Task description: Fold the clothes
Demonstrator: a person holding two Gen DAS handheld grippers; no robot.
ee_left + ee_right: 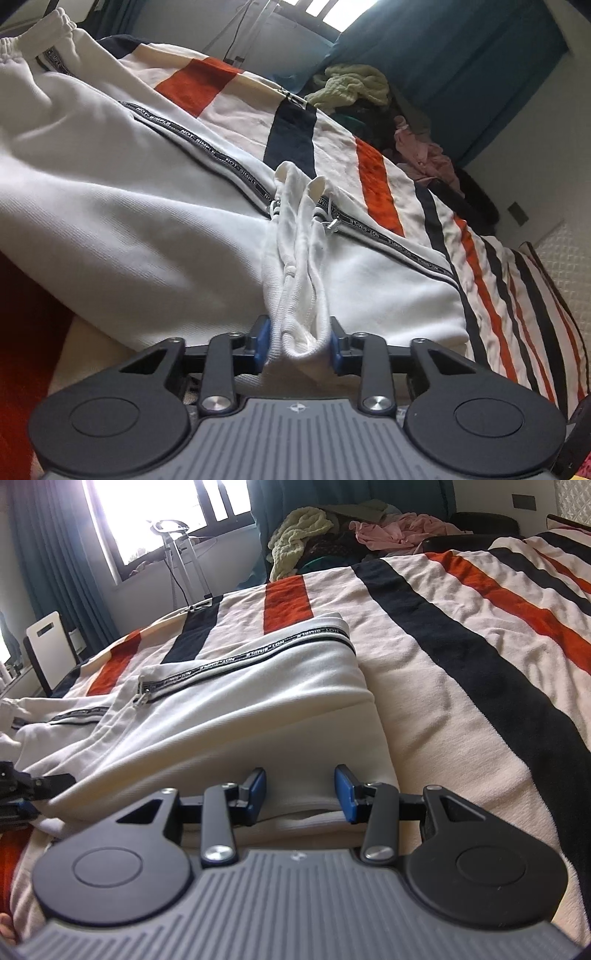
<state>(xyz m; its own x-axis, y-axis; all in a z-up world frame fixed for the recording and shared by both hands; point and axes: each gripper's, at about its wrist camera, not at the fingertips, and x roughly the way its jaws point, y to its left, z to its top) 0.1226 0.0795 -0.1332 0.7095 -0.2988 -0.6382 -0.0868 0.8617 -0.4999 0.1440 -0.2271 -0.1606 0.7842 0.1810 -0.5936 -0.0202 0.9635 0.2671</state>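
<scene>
A white garment (147,203) with black "NOT SIMPLE" tape and a zip lies on the striped bed cover (369,177). In the left wrist view my left gripper (298,341) is shut on a bunched ribbed edge (295,295) of it, with a drawstring among the folds. The blue pads (260,345) press that bunch from both sides. In the right wrist view the same garment (240,709) lies folded. My right gripper (302,786) is at its near edge, where a thick layered fold (306,810) fills the gap between the pads (345,794). Creases run away from that grip.
The bed cover (461,646) has cream, orange and navy stripes and stretches right and back. A heap of clothes (306,531) sits at the far end. Teal curtains (461,48), a window (155,513), a metal stand (181,554) and a white chair (48,642) are beyond the bed.
</scene>
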